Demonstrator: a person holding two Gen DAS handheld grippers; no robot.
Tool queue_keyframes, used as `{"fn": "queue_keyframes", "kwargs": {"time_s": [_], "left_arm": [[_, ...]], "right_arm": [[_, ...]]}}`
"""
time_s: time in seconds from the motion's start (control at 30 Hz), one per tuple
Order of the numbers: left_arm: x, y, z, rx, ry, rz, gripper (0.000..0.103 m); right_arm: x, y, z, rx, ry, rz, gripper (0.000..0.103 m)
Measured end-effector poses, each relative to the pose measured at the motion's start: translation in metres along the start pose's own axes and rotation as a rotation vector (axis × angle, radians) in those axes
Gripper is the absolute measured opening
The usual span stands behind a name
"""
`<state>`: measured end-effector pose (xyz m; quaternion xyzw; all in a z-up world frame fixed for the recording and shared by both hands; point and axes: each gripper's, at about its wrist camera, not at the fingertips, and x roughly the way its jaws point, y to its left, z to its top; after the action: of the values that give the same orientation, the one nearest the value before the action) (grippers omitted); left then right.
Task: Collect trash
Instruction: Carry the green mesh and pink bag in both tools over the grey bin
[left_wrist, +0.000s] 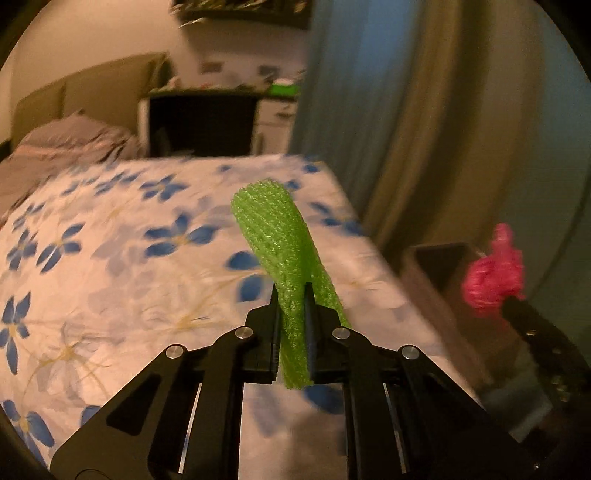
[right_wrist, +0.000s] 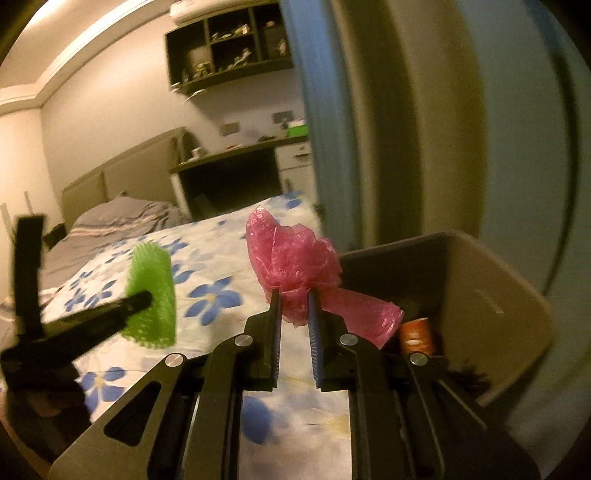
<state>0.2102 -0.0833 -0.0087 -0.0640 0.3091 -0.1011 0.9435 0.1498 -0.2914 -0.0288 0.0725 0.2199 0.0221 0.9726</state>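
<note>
Two grippers, left gripper (left_wrist: 291, 295) clenching one green foam net (left_wrist: 275, 229), right gripper (right_wrist: 293, 299) one pink bag (right_wrist: 295, 258)

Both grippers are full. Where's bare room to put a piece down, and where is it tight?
The floral bedspread lies bare from the rumpled grey bedding to its near edge. The bin beside the bed has open room near its far wall. It is tight at the bin's near corner, where an orange can sits under the pink plastic wrap.

Both tools angled downward, left tool (left_wrist: 291, 295) and right tool (right_wrist: 294, 299) each clamped tight.
</note>
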Motion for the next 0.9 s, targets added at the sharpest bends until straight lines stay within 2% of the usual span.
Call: {"fn": "queue_keyframes", "kwargs": {"time_s": [0.13, 0.4, 0.67, 0.9], "left_arm": [[-0.006, -0.051, 0.003, 0.076, -0.017, -0.093, 0.010], [0.007, -0.126, -0.001, 0.174, -0.036, -0.218, 0.010], [0.034, -0.157, -0.009, 0.222, -0.006, -0.280, 0.010], [0.051, -0.161, -0.013, 0.206, 0.027, -0.288, 0.010]], "right_arm": [[-0.012, -0.028, -0.001, 0.033, -0.021, -0.062, 0.015], [-0.026, -0.073, -0.006, 0.086, -0.047, -0.148, 0.015], [-0.020, -0.092, -0.007, 0.107, -0.054, -0.171, 0.015], [-0.009, -0.091, -0.008, 0.112, -0.038, -0.174, 0.015]]}}
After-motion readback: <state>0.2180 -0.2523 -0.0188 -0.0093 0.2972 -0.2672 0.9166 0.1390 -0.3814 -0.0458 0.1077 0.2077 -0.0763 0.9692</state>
